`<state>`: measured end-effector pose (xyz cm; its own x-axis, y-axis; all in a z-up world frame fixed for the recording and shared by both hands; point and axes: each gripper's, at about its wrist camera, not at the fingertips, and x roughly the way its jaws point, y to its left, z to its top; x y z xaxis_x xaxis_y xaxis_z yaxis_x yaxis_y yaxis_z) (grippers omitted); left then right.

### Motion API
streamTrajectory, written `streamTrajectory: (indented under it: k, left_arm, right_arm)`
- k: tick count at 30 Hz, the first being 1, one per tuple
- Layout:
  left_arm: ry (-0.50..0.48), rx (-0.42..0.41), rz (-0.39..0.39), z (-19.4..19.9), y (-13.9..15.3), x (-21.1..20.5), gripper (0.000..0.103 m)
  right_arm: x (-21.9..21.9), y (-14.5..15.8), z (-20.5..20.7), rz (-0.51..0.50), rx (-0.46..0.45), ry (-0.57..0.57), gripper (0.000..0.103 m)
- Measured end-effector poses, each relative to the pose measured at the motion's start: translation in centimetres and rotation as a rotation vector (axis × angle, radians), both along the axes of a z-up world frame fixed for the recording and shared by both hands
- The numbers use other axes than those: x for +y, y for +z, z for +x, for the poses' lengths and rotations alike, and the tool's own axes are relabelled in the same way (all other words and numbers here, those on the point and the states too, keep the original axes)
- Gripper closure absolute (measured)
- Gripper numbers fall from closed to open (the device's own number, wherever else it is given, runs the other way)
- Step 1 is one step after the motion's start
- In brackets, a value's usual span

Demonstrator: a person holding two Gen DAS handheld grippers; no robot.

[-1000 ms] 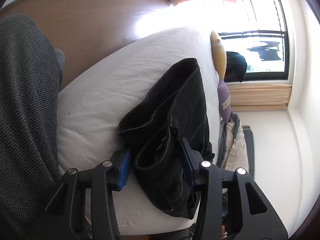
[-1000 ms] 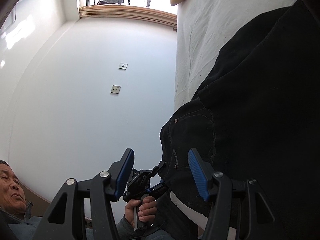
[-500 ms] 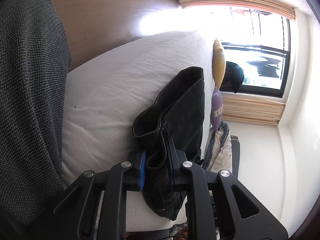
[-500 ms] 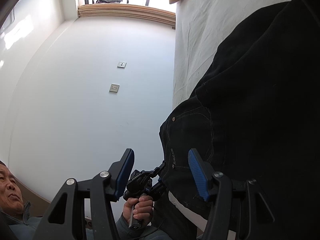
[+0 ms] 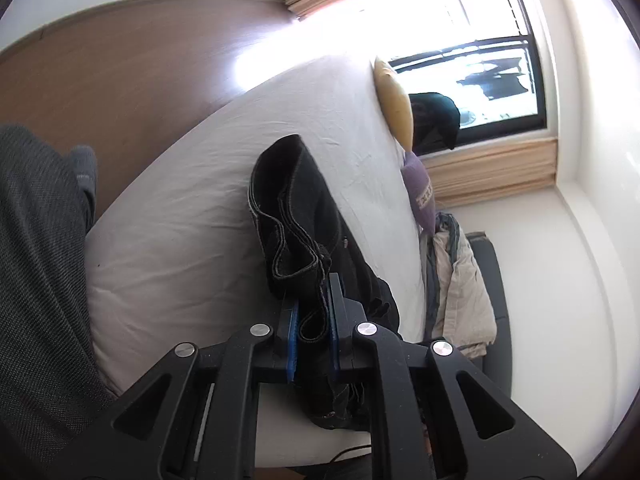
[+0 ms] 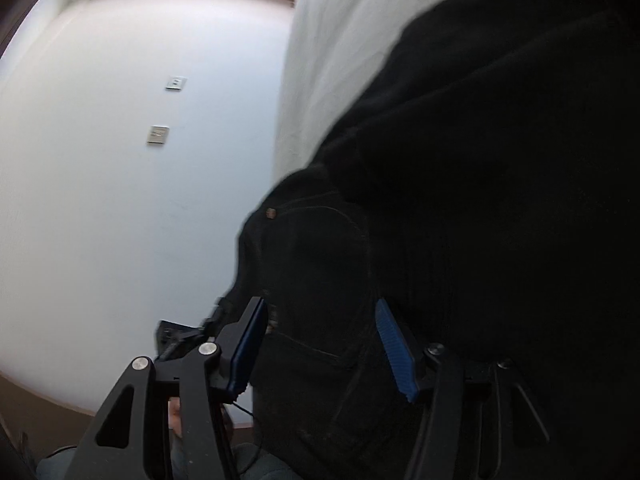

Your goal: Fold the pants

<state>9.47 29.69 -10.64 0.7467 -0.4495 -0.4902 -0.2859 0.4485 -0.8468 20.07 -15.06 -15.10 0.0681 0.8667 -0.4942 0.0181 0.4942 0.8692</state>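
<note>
Black pants lie bunched on the white bed, near its edge, folded over so that a stitched hem or waistband loops up in a ridge above the sheet. The left gripper is pinching that stitched edge: its blue pads are drawn nearly together with the dark fabric clamped between them, and the cloth rises from the bed toward the grip. The jaws are closing a last little on the fabric. The right gripper sits at another part of the same pants, where a small rivet and a curved pocket seam show; its blue pads stand apart on either side of a fold of dark denim, and the jaws are closing on it, but the picture is blurred and I cannot tell whether the pads press the cloth yet. Beyond the pants, at the far edge of the bed, a yellow pillow stands on end against the window, with a purple cushion just below it and a heap of pale clothing off the bed's side. A brown wooden panel runs behind the bed. On the near side of the bed a grey knitted sleeve fills the left wrist view's edge. In the right wrist view a white wall beside the bed carries two small wall plates.
</note>
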Motion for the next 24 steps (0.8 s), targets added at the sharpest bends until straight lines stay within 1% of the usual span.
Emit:
streamTrajectory:
  k: [1, 2, 3, 4, 7, 9, 10, 11, 12, 13, 14, 15, 18, 20, 22, 24]
  left_arm:
    - [-0.019, -0.02, 0.032, 0.5, 1.4, -0.7, 0.093]
    - [-0.037, -0.041, 0.058, 1.0, 2.7, -1.5, 0.093]
    - [-0.054, -0.063, 0.084, 1.5, 3.7, -2.2, 0.093]
    - [-0.071, -0.08, 0.106, 1.8, 5.1, -3.1, 0.093]
    - [-0.121, -0.126, 0.162, 3.1, 7.9, -5.5, 0.093]
    - [-0.148, -0.147, 0.182, 3.7, 9.4, -6.7, 0.093]
    - [-0.165, -0.157, 0.193, 4.2, 10.2, -7.5, 0.093]
    - [-0.182, -0.165, 0.212, 4.7, 11.0, -8.4, 0.093]
    - [-0.204, -0.177, 0.235, 5.2, 12.0, -9.4, 0.093]
    - [-0.23, -0.191, 0.258, 5.6, 12.9, -10.6, 0.093]
    - [-0.259, -0.204, 0.277, 6.2, 13.7, -12.0, 0.093]
    - [-0.292, -0.219, 0.293, 6.4, 14.1, -13.3, 0.093]
    - [-0.404, -0.256, 0.362, 7.7, 15.9, -18.6, 0.093]
    - [-0.487, -0.28, 0.419, 8.6, 16.7, -22.9, 0.093]
    - [-0.573, -0.298, 0.48, 9.0, 16.6, -27.5, 0.093]
    - [-0.653, -0.293, 0.519, 9.4, 15.5, -31.6, 0.093]
  right_arm:
    - [0.0, -0.7, 0.2, 0.004, 0.02, -0.013, 0.08]
    - [-0.1, -1.2, 0.2, -0.008, 0.036, -0.032, 0.087]
    - [-0.1, -1.7, 0.1, -0.017, 0.041, -0.045, 0.101]
    - [0.0, -2.0, -0.1, -0.02, 0.034, -0.051, 0.103]
    - [-0.1, -1.9, -0.7, -0.012, -0.027, -0.059, 0.103]
    - [-0.5, -1.7, -0.9, 0.006, -0.028, -0.07, 0.103]
    - [-0.9, -1.3, -1.0, 0.02, -0.032, -0.086, 0.091]
    - [-1.6, -0.6, -1.2, 0.06, -0.055, -0.107, 0.077]
    - [-2.4, 0.3, -1.4, 0.098, -0.088, -0.133, 0.046]
    - [-3.4, 1.4, -1.6, 0.11, -0.12, -0.166, 0.022]
    - [-4.6, 2.4, -1.8, 0.11, -0.148, -0.2, 0.013]
    - [-5.9, 3.2, -1.9, 0.121, -0.165, -0.225, 0.006]
    - [-9.8, 4.6, -2.1, 0.198, -0.156, -0.258, 0.006]
    - [-11.6, 5.9, -2.5, 0.215, -0.177, -0.237, 0.006]
    - [-12.9, 7.7, -2.9, 0.209, -0.222, -0.196, 0.006]
    - [-13.8, 9.4, -3.3, 0.204, -0.263, -0.158, 0.006]
